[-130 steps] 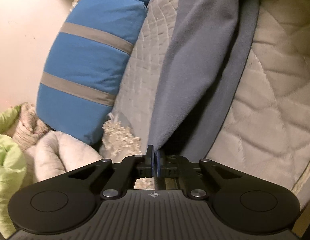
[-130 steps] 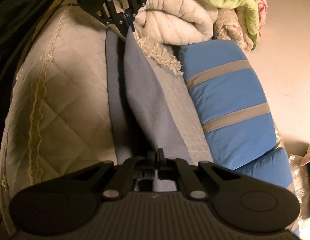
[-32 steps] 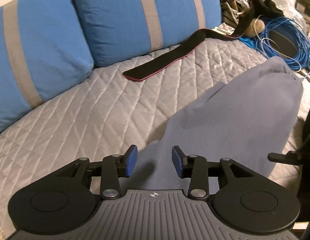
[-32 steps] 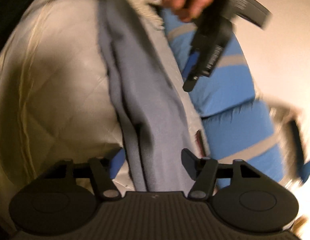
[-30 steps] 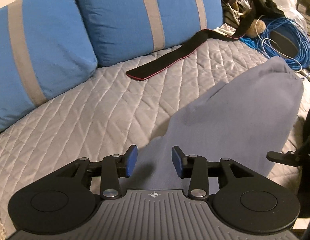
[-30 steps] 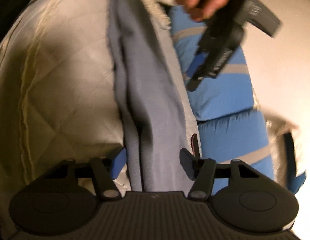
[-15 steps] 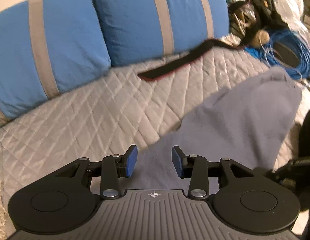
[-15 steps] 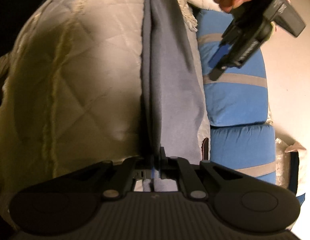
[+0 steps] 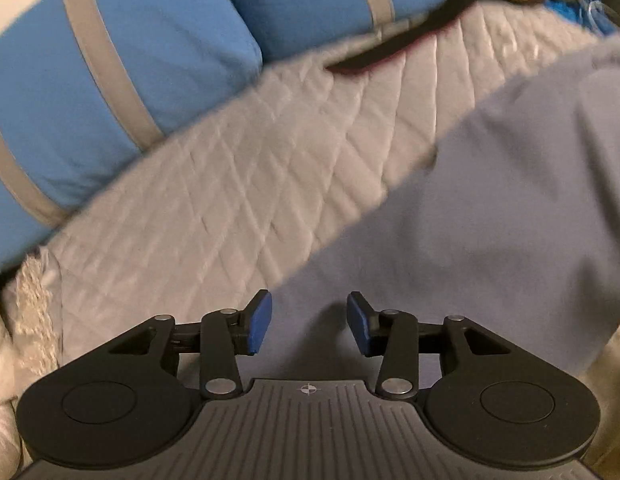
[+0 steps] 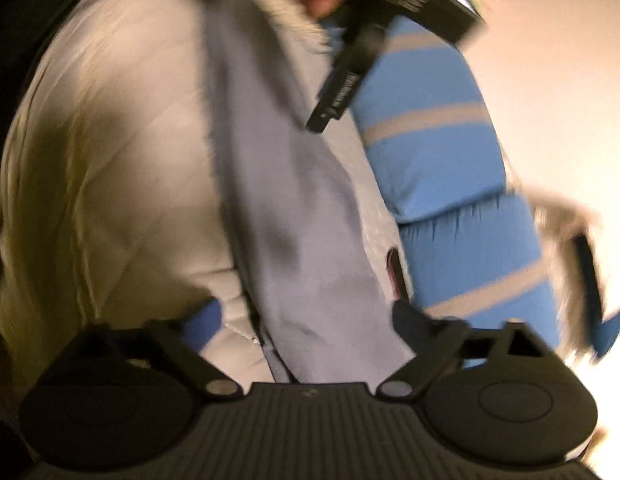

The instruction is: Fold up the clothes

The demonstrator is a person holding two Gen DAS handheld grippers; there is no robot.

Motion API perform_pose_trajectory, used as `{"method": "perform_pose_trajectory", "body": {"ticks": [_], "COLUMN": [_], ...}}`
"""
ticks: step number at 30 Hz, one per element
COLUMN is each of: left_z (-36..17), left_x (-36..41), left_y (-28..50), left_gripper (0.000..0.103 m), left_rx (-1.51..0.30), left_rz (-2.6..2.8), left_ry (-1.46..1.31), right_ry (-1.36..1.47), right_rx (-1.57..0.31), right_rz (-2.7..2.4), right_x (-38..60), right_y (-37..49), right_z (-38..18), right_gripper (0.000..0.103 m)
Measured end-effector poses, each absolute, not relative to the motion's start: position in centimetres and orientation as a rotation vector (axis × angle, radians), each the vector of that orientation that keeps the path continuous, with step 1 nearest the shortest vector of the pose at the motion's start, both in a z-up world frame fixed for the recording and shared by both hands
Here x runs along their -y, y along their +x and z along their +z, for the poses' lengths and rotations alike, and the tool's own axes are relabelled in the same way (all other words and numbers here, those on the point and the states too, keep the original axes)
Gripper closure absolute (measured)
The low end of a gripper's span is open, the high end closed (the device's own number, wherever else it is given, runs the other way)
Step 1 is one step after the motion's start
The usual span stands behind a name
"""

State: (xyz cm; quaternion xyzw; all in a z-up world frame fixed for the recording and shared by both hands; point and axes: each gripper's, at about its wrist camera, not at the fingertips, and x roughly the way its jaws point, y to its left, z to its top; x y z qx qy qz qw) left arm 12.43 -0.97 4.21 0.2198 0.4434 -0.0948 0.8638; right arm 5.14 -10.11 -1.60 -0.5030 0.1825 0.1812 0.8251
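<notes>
On the pale quilted bedspread (image 9: 238,200), the soft grey-blue fleece garment (image 9: 490,208) lies as a long narrow strip, running alongside the blue cushions with grey stripes (image 9: 122,80). I judge one lengthwise fold done — the crosswise folds are left.

Left gripper (image 9: 308,322): fingers parted wide, empty, hovering over the near end of the garment. Right gripper (image 10: 306,316): fingers spread wide, one either side of the strip's other end, gripping nothing as far as I can see.

Hard to read: the right wrist view is heavily motion-blurred, so I cannot tell whether the layers line up. Beyond the garment a dark flat strap (image 9: 410,40) lies on the bedspread against the cushions — its far end is cut off.
</notes>
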Motion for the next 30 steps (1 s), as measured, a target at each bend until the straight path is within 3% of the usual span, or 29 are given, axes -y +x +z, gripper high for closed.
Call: {"method": "perform_pose_trajectory", "body": {"ticks": [7,15,22,30], "left_z": [6.9,6.5,5.0,1.2], "left_x": [3.9,9.8,14.2,18.1], "left_y": [14.2,18.1,22.5,27.6], "left_gripper": [0.061,0.061,0.061,0.062], "left_rx": [-0.832,-0.805,-0.825,-0.975], "left_rz": [-0.308,-0.444,-0.573,-0.694], "left_ry": [0.316,0.266,0.233,0.228], "right_ry": [-0.453,0.028,0.017,0.018], "right_rx": [-0.675,-0.858,-0.850,-0.842], "right_rz": [0.194,-0.006,0.012,0.041], "right_x": [15.4,21.0,21.3,21.8], "right_y": [10.9,12.8,12.0,12.2], "right_z": [3.0,-0.1,-1.2,-1.1], "right_gripper": [0.000,0.000,0.000,0.000]}}
